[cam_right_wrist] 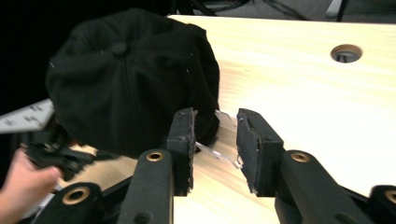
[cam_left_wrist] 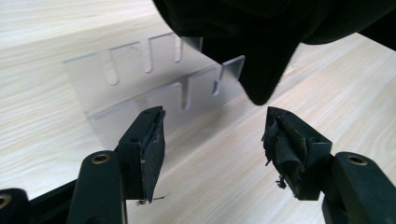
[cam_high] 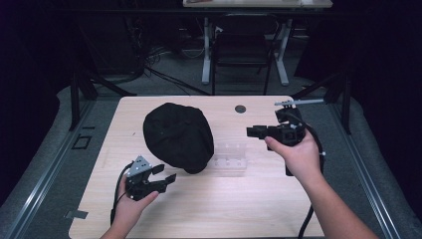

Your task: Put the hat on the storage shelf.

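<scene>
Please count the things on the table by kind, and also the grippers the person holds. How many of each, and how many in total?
Black cap: 1
Clear plastic rack with slots: 1
Hand-held grippers: 2, the left gripper and the right gripper, both with fingers apart
Total: 4

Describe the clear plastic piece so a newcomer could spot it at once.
Start at the wooden table and find the black cap near its middle. The clear rack lies beside the cap's right edge, partly under it. It is see-through, with slots cut along its edge.
</scene>
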The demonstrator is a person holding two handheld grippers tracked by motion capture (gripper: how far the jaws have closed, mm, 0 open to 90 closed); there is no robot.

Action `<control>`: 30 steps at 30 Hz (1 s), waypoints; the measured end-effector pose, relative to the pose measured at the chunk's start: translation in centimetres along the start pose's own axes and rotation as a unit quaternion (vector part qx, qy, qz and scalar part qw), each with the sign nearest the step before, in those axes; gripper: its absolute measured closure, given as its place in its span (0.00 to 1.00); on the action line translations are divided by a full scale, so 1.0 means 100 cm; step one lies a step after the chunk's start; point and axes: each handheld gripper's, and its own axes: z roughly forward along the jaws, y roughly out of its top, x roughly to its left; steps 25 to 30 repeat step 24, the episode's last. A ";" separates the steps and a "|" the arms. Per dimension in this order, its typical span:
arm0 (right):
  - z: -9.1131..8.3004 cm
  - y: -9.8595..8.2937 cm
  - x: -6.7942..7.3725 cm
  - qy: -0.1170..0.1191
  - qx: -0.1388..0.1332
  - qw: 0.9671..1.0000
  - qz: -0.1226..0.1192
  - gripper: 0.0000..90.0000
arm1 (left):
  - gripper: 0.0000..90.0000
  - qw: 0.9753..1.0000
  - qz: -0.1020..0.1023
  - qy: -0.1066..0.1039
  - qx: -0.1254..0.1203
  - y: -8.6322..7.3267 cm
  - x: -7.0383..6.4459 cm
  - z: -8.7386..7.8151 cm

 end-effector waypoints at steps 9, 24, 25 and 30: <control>0.004 -0.050 -0.001 -0.044 -0.026 0.997 -0.058 0.72 | 0.45 1.000 -0.003 -0.002 -0.008 -0.011 0.006 0.001; 0.025 -0.121 -0.017 -0.091 -0.058 0.988 -0.111 0.62 | 0.45 0.999 -0.006 -0.033 -0.014 -0.013 -0.002 0.010; 0.025 -0.121 -0.017 -0.091 -0.058 0.988 -0.111 0.62 | 0.45 0.999 -0.006 -0.033 -0.014 -0.013 -0.002 0.010; 0.025 -0.121 -0.017 -0.091 -0.058 0.988 -0.111 0.62 | 0.45 0.999 -0.006 -0.033 -0.014 -0.013 -0.002 0.010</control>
